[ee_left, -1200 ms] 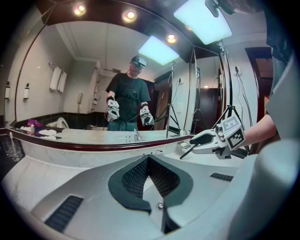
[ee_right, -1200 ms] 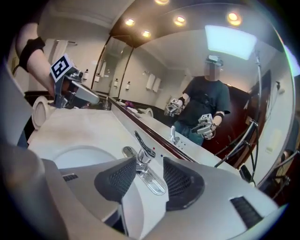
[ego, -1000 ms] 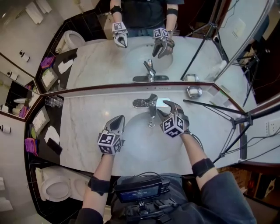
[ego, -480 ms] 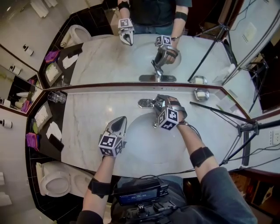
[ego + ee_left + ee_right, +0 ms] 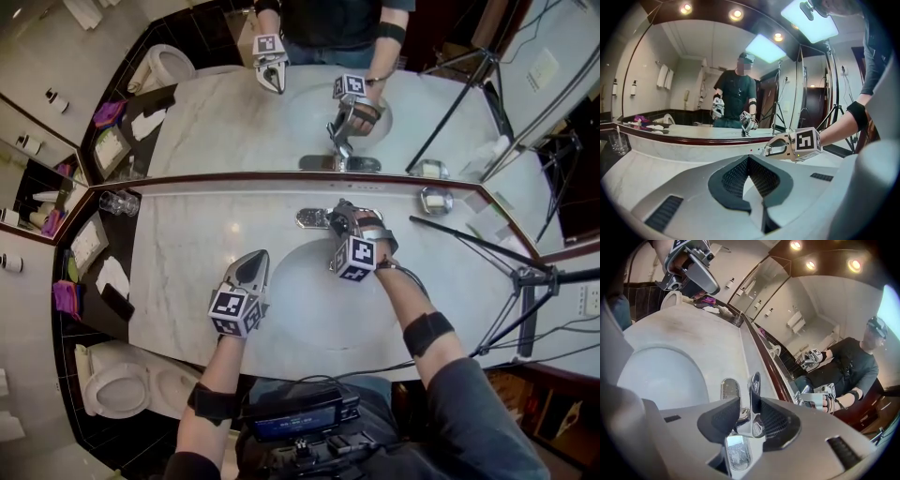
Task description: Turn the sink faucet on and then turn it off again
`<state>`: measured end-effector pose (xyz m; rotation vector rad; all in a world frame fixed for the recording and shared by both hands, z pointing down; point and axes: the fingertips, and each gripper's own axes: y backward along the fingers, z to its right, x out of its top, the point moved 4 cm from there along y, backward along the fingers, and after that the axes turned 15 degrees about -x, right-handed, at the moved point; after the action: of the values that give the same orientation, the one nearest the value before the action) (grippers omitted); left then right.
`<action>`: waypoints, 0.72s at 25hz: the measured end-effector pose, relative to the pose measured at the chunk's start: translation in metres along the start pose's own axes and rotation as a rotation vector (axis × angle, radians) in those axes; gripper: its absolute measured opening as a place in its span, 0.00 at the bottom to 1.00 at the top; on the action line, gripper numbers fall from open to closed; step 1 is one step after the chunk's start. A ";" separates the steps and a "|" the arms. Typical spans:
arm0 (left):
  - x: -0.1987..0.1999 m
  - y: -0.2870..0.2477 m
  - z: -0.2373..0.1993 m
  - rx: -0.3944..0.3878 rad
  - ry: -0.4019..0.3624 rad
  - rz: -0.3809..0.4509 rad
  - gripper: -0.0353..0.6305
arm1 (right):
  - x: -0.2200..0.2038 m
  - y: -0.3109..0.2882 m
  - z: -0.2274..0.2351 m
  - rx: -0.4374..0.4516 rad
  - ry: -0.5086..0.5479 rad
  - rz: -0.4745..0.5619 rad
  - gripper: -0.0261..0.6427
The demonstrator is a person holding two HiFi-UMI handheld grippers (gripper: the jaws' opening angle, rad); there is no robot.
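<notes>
The faucet [image 5: 312,219] is standing at the middle of the desk's [image 5: 187,253] back edge, right under the mirror [image 5: 225,122] and behind the sink basin [image 5: 300,291].

The right gripper [image 5: 339,218] is reaching over the basin to that back edge and slanting down onto the faucet. In the right gripper view the right gripper [image 5: 749,420] is showing its jaws partly spread. They have just been closing, and the chrome lever [image 5: 753,390] is filling the gap between them. One dark pad is lying against the left side of the chrome and the other is pressing on the right side, so the jaws are pinching the lever. The faucet's base plate [image 5: 730,389] is showing just beyond the left jaw, and the pale bowl of the basin [image 5: 656,376] is lying to the left.

The left gripper [image 5: 254,257] is hanging over the desk at the basin's left rim, nearer the front edge, with its tip pointing toward the back edge. It is well apart from the faucet. In the left gripper view the left gripper [image 5: 749,160] is holding its jaws pressed together at the tips with nothing between them, and the right gripper's marker cube [image 5: 808,141] is showing beyond them.

A glass tumbler [image 5: 119,202] is standing near the desk's back left corner, and a small dish [image 5: 437,200] is sitting toward the back right.
</notes>
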<state>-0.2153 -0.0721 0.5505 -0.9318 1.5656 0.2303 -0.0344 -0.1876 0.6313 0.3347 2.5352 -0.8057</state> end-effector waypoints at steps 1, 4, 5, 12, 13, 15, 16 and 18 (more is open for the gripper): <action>-0.001 0.000 0.000 0.000 0.004 0.000 0.06 | 0.001 0.000 0.000 -0.006 0.001 -0.002 0.27; -0.003 -0.003 0.000 -0.005 0.013 0.000 0.06 | 0.002 0.001 -0.002 -0.013 0.010 -0.006 0.27; -0.003 -0.003 0.000 -0.005 0.015 0.001 0.06 | 0.003 0.001 -0.002 -0.016 0.015 -0.006 0.27; -0.003 -0.013 0.001 -0.014 0.021 0.001 0.06 | 0.004 0.002 -0.005 -0.019 0.052 -0.009 0.25; -0.003 -0.014 0.002 -0.017 0.022 0.001 0.06 | 0.005 0.002 -0.005 -0.021 0.055 -0.007 0.25; -0.003 -0.017 0.003 -0.023 0.020 -0.002 0.06 | 0.005 0.003 -0.005 -0.031 0.067 -0.005 0.25; -0.003 -0.017 0.003 -0.024 0.018 -0.003 0.06 | 0.005 0.003 -0.006 -0.035 0.078 -0.004 0.25; -0.002 -0.018 0.001 -0.024 0.018 -0.004 0.06 | 0.004 0.003 -0.008 -0.040 0.105 -0.004 0.25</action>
<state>-0.2028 -0.0820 0.5583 -0.9576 1.5805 0.2392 -0.0397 -0.1804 0.6333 0.3673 2.6468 -0.7560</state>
